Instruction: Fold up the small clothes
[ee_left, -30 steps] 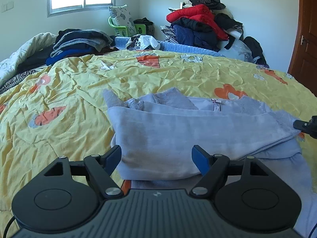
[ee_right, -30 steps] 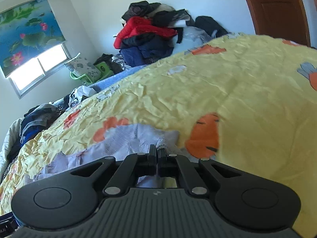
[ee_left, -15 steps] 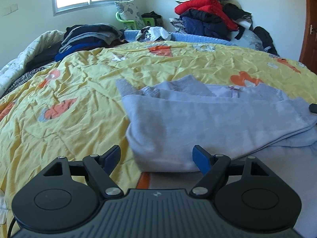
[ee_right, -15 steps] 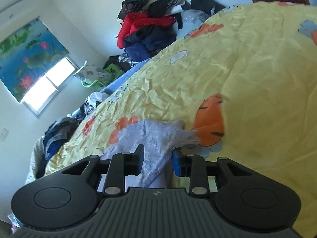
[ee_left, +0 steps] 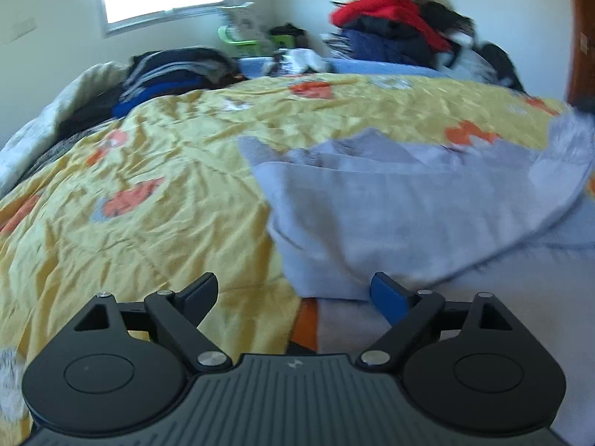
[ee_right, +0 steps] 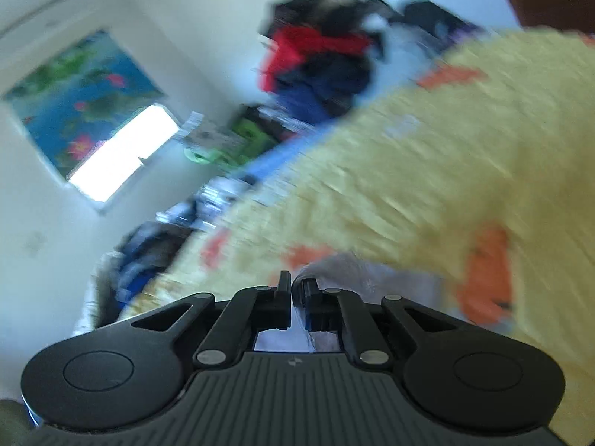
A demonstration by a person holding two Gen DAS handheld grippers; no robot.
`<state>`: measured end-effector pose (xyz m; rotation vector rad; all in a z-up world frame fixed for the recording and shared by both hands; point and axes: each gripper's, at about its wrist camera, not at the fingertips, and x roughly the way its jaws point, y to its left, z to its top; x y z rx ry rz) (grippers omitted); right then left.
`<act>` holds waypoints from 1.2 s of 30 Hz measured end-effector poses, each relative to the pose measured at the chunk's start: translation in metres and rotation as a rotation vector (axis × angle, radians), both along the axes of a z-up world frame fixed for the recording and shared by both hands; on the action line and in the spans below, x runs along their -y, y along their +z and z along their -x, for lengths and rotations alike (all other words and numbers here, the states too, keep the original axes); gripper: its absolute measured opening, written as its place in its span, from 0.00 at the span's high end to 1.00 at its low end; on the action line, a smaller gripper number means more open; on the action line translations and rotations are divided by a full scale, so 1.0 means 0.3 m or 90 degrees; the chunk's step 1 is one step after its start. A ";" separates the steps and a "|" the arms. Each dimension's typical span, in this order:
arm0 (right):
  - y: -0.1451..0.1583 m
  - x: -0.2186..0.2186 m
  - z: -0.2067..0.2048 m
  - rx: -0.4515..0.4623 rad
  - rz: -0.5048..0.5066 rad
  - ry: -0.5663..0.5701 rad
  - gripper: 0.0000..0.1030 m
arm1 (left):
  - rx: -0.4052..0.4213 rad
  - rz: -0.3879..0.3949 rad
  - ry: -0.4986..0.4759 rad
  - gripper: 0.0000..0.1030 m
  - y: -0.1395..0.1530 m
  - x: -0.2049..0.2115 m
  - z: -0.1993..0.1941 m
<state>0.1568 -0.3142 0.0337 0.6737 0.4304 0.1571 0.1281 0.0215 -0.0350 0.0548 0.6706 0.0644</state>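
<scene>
Lifted since a second ago, the right gripper (ee_right: pixel 292 290) is closing, pinching a corner of the one pale lilac knit garment (ee_left: pixel 409 208). Nearer, the left gripper (ee_left: pixel 297 293) is opening wide, empty, straddling the garment's folded edge on the yellow orange-patterned quilt (ee_left: pixel 148 193).

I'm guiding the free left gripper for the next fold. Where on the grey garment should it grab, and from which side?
Probably the near-left corner of the grey garment, approached low from the yellow quilt side. There the folded layers end in a raised, rounded edge that the left gripper, its jaws opening with nothing between them, could straddle. The right gripper is closing on the far end.
</scene>
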 end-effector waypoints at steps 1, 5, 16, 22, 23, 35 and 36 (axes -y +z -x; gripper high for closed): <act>0.025 -0.009 0.018 0.031 -0.011 0.010 0.91 | 0.002 0.010 0.016 0.12 0.001 -0.014 -0.003; -0.016 0.012 0.087 0.002 0.021 -0.049 0.92 | 0.002 0.027 0.046 0.12 0.003 -0.062 -0.011; -0.108 0.038 0.200 -0.050 0.144 -0.156 0.81 | 0.012 0.013 0.047 0.11 0.017 -0.059 0.000; -0.167 -0.138 -0.014 -0.114 0.106 0.092 0.62 | 0.011 -0.002 0.045 0.11 0.024 -0.032 -0.018; -0.187 -0.125 -0.033 -0.133 0.103 0.058 0.65 | 0.005 -0.018 0.047 0.11 0.018 -0.029 -0.025; -0.094 0.028 0.160 -0.036 0.146 -0.136 0.37 | 0.009 0.005 0.054 0.08 0.007 -0.061 -0.019; -0.109 0.006 0.120 -0.054 0.132 -0.077 0.35 | 0.009 0.004 0.053 0.08 0.010 -0.061 -0.017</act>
